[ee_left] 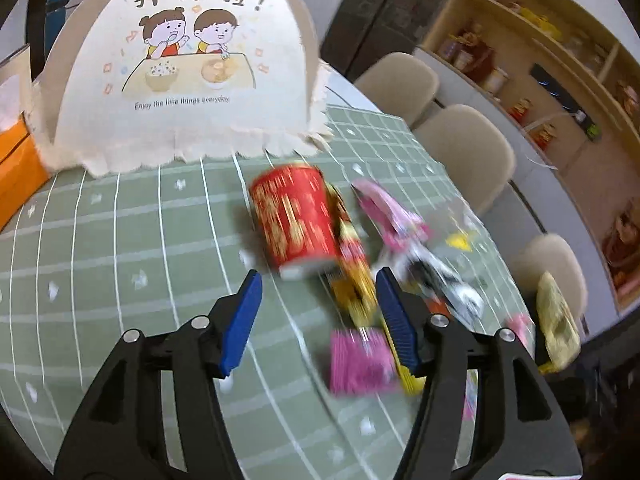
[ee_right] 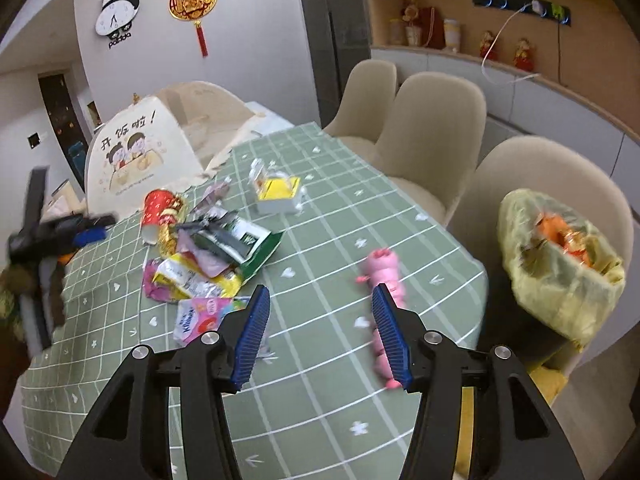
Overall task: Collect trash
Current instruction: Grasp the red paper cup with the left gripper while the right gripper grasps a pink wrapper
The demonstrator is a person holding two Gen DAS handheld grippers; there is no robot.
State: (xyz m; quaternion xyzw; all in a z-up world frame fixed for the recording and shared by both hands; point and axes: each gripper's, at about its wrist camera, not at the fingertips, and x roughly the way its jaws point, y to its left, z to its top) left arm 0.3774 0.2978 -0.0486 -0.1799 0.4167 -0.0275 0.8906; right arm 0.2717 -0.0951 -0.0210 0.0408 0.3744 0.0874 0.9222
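Now we are between pickups, both grippers empty; our left gripper (ee_left: pixel 318 292) holds its fingers spread just short of the red cup (ee_left: pixel 296 216) and wrappers; our right gripper (ee_right: pixel 318 316) is spread too, a pink wrapper (ee_right: pixel 384 276) beside its right finger; next, close on one piece and carry it to the yellow bag (ee_right: pixel 560 276) off the green checked tabletop (ee_right: pixel 320 400); beige chairs (ee_right: pixel 436 120) beyond.

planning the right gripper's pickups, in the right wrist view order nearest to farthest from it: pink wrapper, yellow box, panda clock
1. pink wrapper, on the tablecloth just past the right gripper, by its right finger
2. yellow box, mid-table ahead
3. panda clock, on the far wall, upper left
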